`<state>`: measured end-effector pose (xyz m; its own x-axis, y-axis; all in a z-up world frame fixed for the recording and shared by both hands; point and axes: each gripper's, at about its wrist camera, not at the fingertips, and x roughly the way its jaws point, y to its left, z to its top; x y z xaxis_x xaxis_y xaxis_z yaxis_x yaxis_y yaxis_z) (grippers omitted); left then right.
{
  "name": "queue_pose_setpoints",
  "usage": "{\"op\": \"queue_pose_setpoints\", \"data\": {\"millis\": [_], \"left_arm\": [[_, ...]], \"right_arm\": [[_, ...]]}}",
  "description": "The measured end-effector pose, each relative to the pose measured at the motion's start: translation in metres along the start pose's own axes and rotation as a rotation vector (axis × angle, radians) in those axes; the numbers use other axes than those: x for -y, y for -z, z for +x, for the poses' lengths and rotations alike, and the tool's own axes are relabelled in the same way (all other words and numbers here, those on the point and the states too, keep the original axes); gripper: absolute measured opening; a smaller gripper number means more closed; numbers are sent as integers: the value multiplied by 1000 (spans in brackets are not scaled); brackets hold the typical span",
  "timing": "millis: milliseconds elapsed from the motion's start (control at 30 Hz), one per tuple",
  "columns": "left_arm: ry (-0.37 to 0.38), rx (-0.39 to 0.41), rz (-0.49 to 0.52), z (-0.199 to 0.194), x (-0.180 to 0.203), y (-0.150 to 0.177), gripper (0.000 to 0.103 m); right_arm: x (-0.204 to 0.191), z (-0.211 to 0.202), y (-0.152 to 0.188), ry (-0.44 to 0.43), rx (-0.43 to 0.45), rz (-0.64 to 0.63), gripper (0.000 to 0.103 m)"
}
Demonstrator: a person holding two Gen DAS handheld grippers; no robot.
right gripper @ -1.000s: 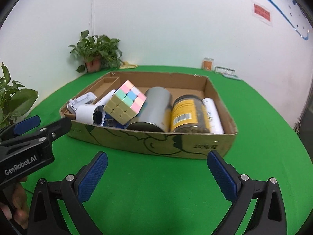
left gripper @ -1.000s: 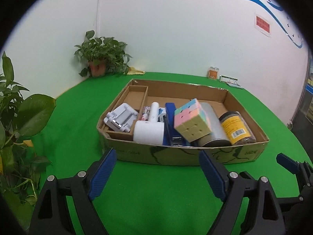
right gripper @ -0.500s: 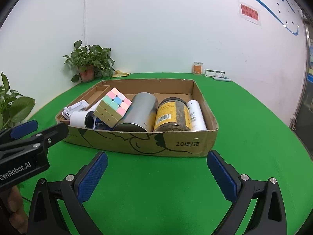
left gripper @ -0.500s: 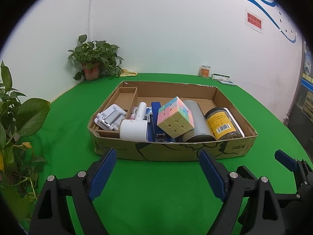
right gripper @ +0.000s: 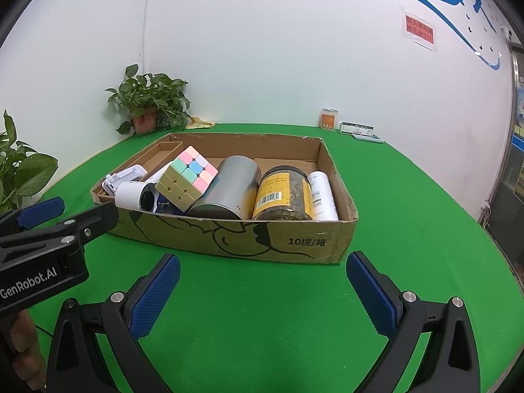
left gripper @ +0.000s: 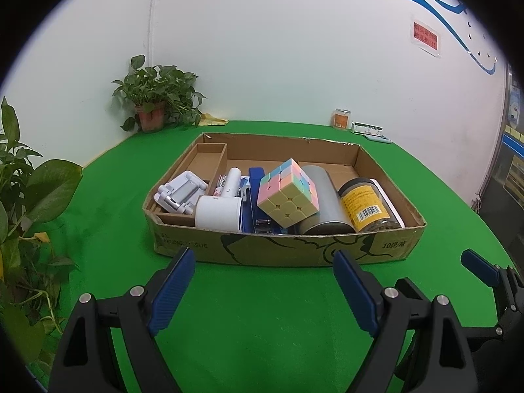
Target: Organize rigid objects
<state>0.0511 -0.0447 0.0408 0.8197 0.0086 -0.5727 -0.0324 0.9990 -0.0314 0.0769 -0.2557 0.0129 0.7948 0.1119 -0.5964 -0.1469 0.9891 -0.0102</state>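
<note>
A shallow cardboard box (left gripper: 288, 249) (right gripper: 249, 239) stands on the green table. In it lie a pastel puzzle cube (left gripper: 288, 193) (right gripper: 186, 173), a grey metal can (left gripper: 324, 206) (right gripper: 229, 190), a yellow-labelled jar (left gripper: 366, 209) (right gripper: 281, 193), a white tube (right gripper: 322, 196), a white cylindrical device (left gripper: 219, 213) (right gripper: 136, 195), a white folding stand (left gripper: 180, 193) and a blue stapler (left gripper: 257, 196). My left gripper (left gripper: 263, 281) hangs open in front of the box with nothing between its fingers. My right gripper (right gripper: 262, 288) is likewise open and empty, short of the box's near wall.
Potted plants stand at the back left corner (left gripper: 154, 104) and at the left table edge (left gripper: 26, 190). A small orange jar (left gripper: 342, 118) and a flat case (left gripper: 368, 129) sit by the back wall. The box's left divider compartment (left gripper: 206, 160) holds nothing.
Both grippers drew back from the box, so it looks smaller and farther in both views. Nothing in the box moved, and both grippers stayed open.
</note>
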Motion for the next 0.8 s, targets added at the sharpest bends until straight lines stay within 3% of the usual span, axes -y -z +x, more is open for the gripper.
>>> {"op": "queue_pose_setpoints", "data": {"millis": [600, 800], "left_arm": [[12, -19, 19, 0, 0, 4, 86], [-7, 38, 66, -4, 5, 6, 86]], "right_arm": [[-8, -2, 0, -5, -9, -7, 102], [-11, 1, 4, -4, -22, -19, 102]]}}
